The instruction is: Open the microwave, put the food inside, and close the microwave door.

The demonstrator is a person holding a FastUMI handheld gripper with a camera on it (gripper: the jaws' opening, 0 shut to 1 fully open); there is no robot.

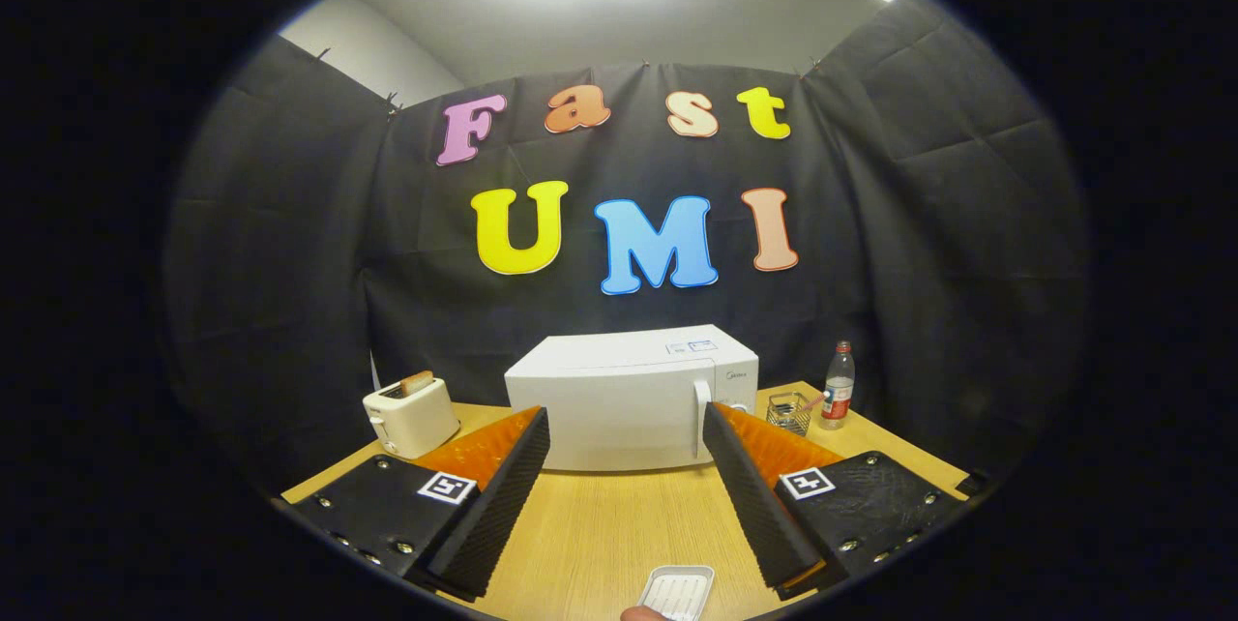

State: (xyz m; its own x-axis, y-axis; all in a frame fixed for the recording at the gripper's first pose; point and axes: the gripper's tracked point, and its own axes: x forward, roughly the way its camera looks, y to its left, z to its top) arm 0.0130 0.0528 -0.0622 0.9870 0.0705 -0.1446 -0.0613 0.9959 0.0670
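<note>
Gripper view shows the tool (627,428) held wide apart, its two fingers (498,495) spread with nothing between them but bare wood, so it has hold of nothing. Close under the fingers, near the front of the surface (600,524), lies a small white tray (677,592), shallow and ribbed, with something small and rounded at its near rim (too little of it shows to say what). This tray looks to be the food's carrier; it is likely light and stiff, with a thin lip that could slip or tip if pinched at one corner, so a hold across a long edge seems safest. Beyond the fingertips, well back on the surface, stands the white microwave (629,399), door closed, its upright white handle (701,418) on the door's right side just ahead of the right finger. The handle is the place to take hold: rigid, narrow enough to fit between the fingers, and the oven looks heavy enough to stay put under a steady pull. To its left stands a toaster (409,416), to its right a wire basket (790,411) and a bottle (838,387).
</note>
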